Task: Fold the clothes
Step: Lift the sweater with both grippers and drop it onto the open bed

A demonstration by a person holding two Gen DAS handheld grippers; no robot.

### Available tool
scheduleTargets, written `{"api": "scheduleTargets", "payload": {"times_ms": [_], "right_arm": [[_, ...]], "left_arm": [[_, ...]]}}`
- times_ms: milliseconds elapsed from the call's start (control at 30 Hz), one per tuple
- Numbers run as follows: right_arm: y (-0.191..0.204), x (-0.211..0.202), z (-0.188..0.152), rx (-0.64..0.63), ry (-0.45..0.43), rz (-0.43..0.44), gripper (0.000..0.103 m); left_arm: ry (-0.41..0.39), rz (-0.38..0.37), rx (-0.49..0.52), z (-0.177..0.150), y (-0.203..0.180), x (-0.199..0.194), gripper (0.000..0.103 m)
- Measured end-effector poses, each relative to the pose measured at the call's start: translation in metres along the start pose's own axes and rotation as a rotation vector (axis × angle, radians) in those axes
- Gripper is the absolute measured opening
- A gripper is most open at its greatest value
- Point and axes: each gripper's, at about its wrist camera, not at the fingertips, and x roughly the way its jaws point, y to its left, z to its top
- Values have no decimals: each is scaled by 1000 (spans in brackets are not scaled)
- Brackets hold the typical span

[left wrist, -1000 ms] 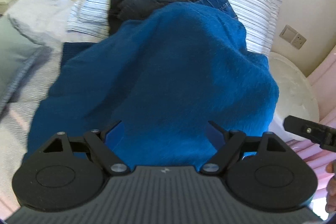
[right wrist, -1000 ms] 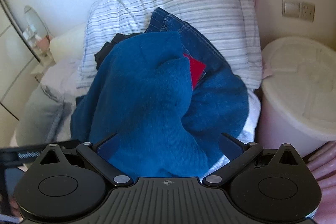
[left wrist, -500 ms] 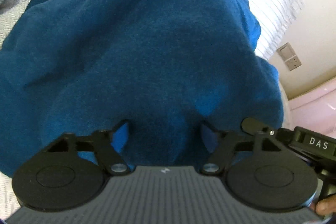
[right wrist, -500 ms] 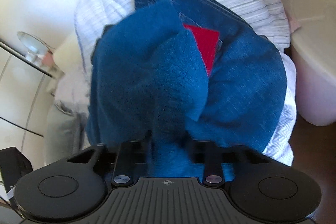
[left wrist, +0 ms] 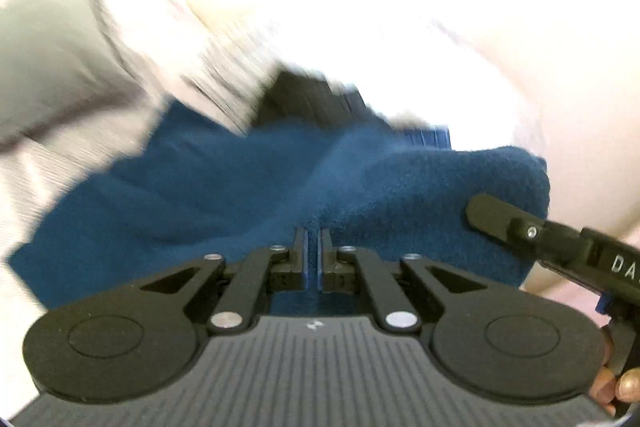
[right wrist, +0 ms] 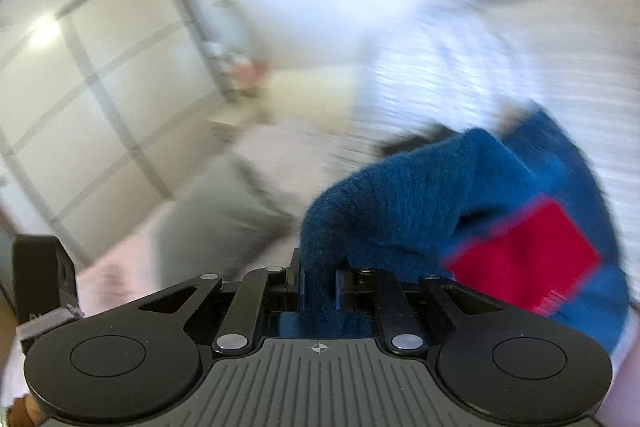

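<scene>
The right hand-held gripper (right wrist: 318,287), just closed, pinches a thick fold of the blue sweater (right wrist: 420,211) lifted off the striped pillow (right wrist: 500,75). The left hand-held gripper (left wrist: 313,251), pressed together, may hold only thin fabric; a fast lift could slip it free and drag the jeans (left wrist: 428,137) behind.

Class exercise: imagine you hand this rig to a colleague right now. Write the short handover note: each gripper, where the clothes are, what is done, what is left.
Left gripper: jaws have just closed; they look shut at the edge of the blue fleece garment, though whether cloth is pinched between them is hard to tell.
Right gripper: jaws have just closed, shut on a bunch of the same fleece, near its red patch.
Fleece is gathered over the bed, against the striped pillow; dark clothes lie behind it.
Done: both edges gripped.
Left: spread the fleece flat, fold it, then the other clothes. Views are blurred.
</scene>
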Motion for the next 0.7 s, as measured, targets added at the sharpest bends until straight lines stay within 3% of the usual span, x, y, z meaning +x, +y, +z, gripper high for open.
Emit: {"api": "scheduleTargets", "payload": {"times_ms": [233, 400, 533, 600, 667, 700], "right_arm": [[140, -26, 8, -144, -51, 395, 11], [236, -61, 3, -174, -100, 653, 11], [307, -88, -5, -192, -143, 824, 11], [346, -90, -14, -209, -64, 863, 12], [375, -78, -38, -245, 99, 845, 33], [387, -70, -53, -269, 196, 821, 60]], "left_arm": [[-353, 183, -89, 7, 37, -186, 1], [-574, 325, -65, -4, 40, -324, 1], [-679, 465, -34, -18, 32, -412, 1], [-682, 551, -36, -27, 33, -445, 2], [-579, 673, -96, -38, 53, -457, 4], [-516, 730, -142, -47, 64, -459, 5]]}}
